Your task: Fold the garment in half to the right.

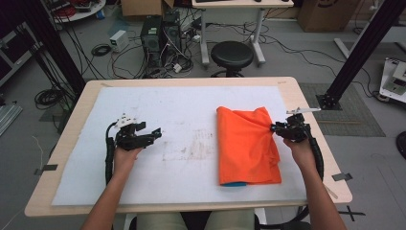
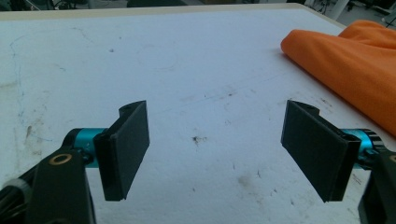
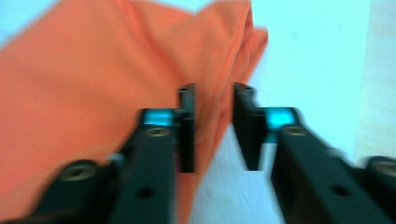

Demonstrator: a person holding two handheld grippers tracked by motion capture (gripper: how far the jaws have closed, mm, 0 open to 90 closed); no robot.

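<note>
Right fingers (image 3: 187,128) first: they stand a little apart at the right edge of the orange cloth (image 3: 93,93), and a fold of that edge runs up through the gap between them; the view is blurred, so whether either pad presses on the fabric I cannot tell, though the gap looks wider than the fold. From above, the right gripper (image 1: 276,127) sits at the cloth's (image 1: 246,146) right side, about a third of the way down from its far edge, where the fabric is drawn into a small pucker toward it. Over to the left fingers (image 2: 126,149): wide apart, nothing between them, just bare white mat (image 2: 201,70) beneath, speckled with dirty marks. The left gripper (image 1: 155,135) is out on the left half of the mat (image 1: 158,103), pointing right toward the cloth and well apart from it. The cloth itself lies folded on the right half of the mat, a tall rectangle with a sliver of blue (image 1: 234,184) peeking out under its near edge. The mat covers most of the table (image 1: 62,139), whose wooden rim shows all round.
</note>
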